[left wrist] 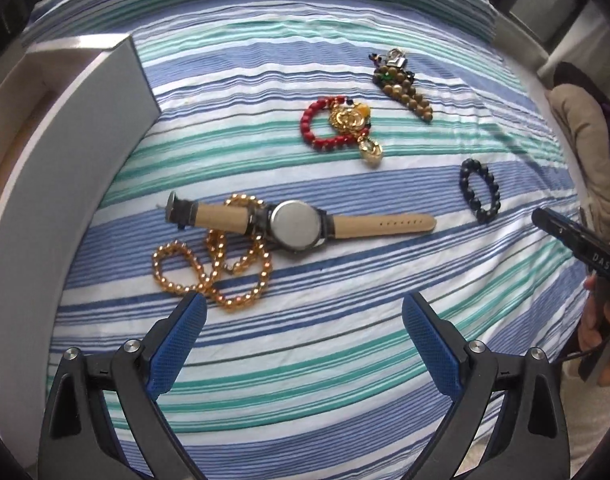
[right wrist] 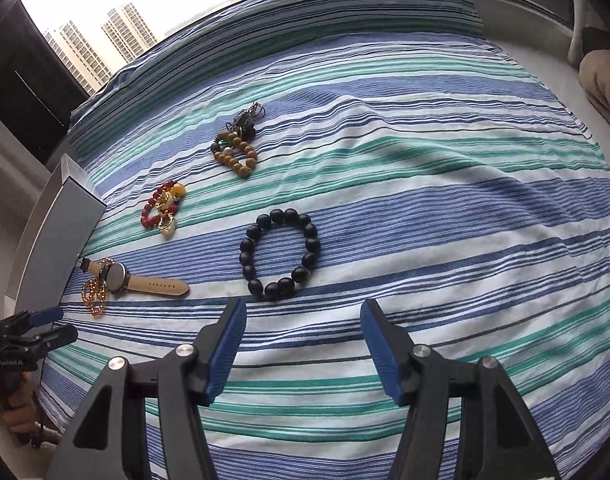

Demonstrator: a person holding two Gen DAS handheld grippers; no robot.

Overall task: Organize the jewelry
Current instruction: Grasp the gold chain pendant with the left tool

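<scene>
Black bead bracelet (right wrist: 280, 255) flat on striped cloth (right wrist: 425, 208) | just ahead of right gripper (right wrist: 303, 344), jaws apart, empty | left gripper (left wrist: 303, 332) likewise spread, empty, short of bracelet

watch (left wrist: 295, 226) face hidden; gold chain (left wrist: 213, 264) partly beneath it

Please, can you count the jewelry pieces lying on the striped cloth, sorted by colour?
Red bead bracelet with gold charms: 1
Brown wooden bead string: 1
Black bead bracelet: 1
Gold bead chain: 1
Watch with beige strap: 1
Total: 5
</scene>
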